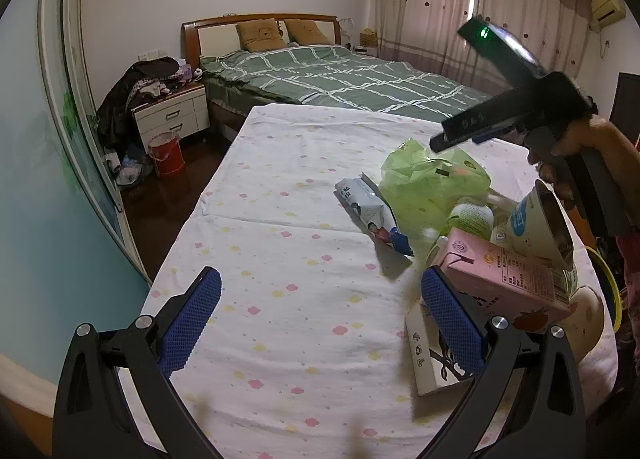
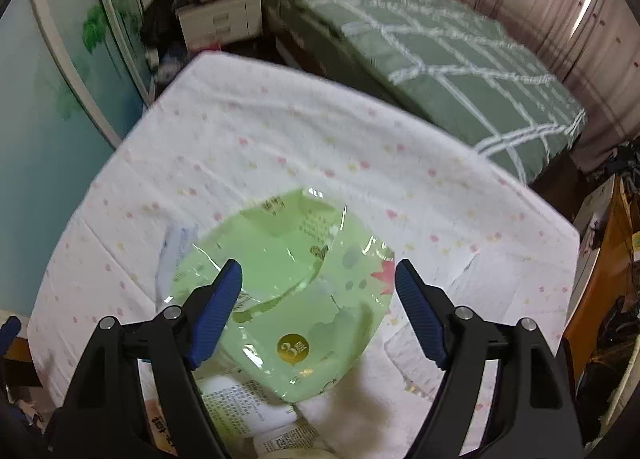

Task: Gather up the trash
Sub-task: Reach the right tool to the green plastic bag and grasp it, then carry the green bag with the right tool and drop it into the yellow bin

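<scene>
Trash lies on a table under a white dotted cloth (image 1: 280, 219): a crumpled green plastic wrapper (image 1: 432, 183), a white-and-blue packet (image 1: 368, 215), a pink carton (image 1: 500, 271), a tipped paper cup (image 1: 544, 227), a white bottle (image 1: 472, 219) and a small white box (image 1: 432, 355). My left gripper (image 1: 320, 279) is open over bare cloth, its right finger close beside the box and carton. My right gripper (image 2: 318, 267) points steeply down, open, just above the green wrapper (image 2: 288, 283), with nothing pressed between its pads. A hand (image 1: 580, 139) holds it.
A green checked bed (image 1: 340, 79) stands beyond the table's far edge. A cluttered nightstand (image 1: 172, 115) and a red bucket (image 1: 166, 155) sit on the dark floor at left. A yellow rim (image 1: 612, 287) shows past the table's right edge.
</scene>
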`<state>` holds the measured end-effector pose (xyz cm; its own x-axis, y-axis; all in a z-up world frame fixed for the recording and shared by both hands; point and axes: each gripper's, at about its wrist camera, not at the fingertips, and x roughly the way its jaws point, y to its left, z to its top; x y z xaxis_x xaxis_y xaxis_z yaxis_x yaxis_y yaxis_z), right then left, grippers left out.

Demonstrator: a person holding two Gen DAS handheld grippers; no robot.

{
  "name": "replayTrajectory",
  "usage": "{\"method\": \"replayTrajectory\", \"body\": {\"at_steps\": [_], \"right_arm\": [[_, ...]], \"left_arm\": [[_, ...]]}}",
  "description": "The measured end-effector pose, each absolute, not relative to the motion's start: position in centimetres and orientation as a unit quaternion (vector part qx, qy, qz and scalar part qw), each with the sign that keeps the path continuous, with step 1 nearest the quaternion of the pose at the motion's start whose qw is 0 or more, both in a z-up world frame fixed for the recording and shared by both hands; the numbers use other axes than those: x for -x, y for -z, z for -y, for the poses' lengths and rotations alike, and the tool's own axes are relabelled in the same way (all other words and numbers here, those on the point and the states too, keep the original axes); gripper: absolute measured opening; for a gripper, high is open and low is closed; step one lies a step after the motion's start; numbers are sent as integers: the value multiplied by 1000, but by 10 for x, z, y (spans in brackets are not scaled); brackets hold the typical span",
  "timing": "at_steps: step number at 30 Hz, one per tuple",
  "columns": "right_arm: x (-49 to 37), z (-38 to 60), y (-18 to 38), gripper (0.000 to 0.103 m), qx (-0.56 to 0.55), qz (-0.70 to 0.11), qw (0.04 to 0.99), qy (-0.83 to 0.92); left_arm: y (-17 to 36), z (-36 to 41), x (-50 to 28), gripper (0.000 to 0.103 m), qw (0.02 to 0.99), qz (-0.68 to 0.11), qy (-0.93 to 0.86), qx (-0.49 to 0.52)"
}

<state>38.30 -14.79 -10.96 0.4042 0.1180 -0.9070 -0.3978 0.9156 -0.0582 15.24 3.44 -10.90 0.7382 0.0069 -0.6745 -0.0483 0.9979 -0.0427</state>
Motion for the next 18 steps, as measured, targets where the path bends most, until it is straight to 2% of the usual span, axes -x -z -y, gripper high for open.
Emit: {"method": "replayTrajectory", "body": {"at_steps": [1,3,4,5,9,18], "right_arm": [[-386,148,114,68,137,-533,820,-156],[-389,151,120,35,141,-550,810,-149],[-390,152,122,26,143,-556,806,-148],[-390,152,123,10,150,-560,802,-145],[-384,153,118,4,175,-547,808,-130],[-372,170,62,2,174,-476,856,-105]], "left_arm": [[109,-36,-152,99,932,-361,-15,29],[109,-38,-152,99,932,-360,-15,33],[108,-39,-151,99,932,-360,-15,34],[108,-40,-151,99,932,-360,-15,35],[108,-43,-149,99,932,-359,-14,38],[101,-43,-142,99,937,-348,-14,38]]}}
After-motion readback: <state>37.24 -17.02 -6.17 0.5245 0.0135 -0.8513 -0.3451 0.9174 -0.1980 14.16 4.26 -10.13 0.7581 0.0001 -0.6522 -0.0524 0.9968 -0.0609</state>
